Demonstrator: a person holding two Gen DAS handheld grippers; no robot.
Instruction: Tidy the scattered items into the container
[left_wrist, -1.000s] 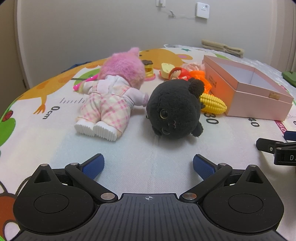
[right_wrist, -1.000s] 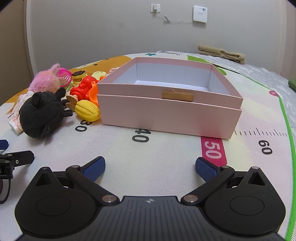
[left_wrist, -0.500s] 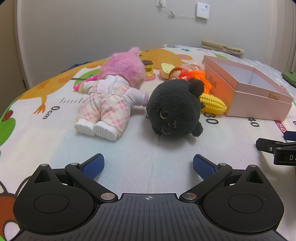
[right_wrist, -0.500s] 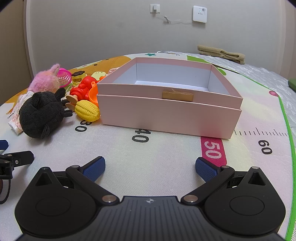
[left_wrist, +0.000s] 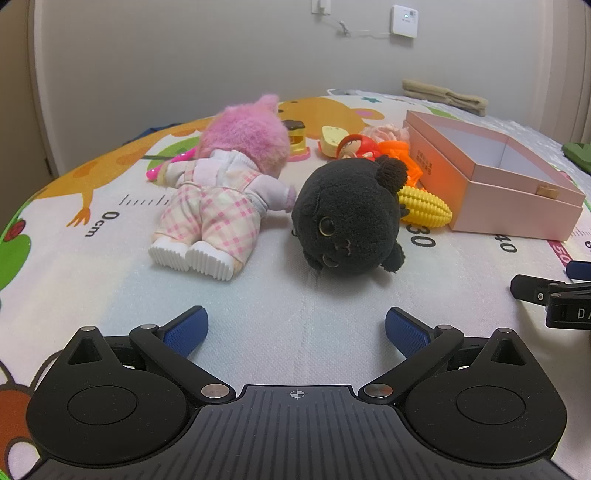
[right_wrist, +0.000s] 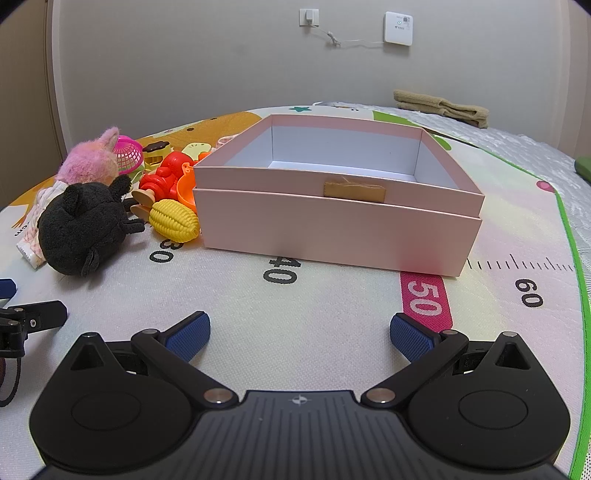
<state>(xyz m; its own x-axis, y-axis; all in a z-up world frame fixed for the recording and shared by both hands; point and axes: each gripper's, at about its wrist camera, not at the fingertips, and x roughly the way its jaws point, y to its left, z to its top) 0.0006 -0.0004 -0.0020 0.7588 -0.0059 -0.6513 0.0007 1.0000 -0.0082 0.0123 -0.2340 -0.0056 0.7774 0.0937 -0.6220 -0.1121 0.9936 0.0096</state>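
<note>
You are holding both tools wide and empty: the left tool is facing the black plush on the play mat, while the right tool is facing the empty pink box. The toys are lying clustered just left of the box, so each carry should be short.
</note>
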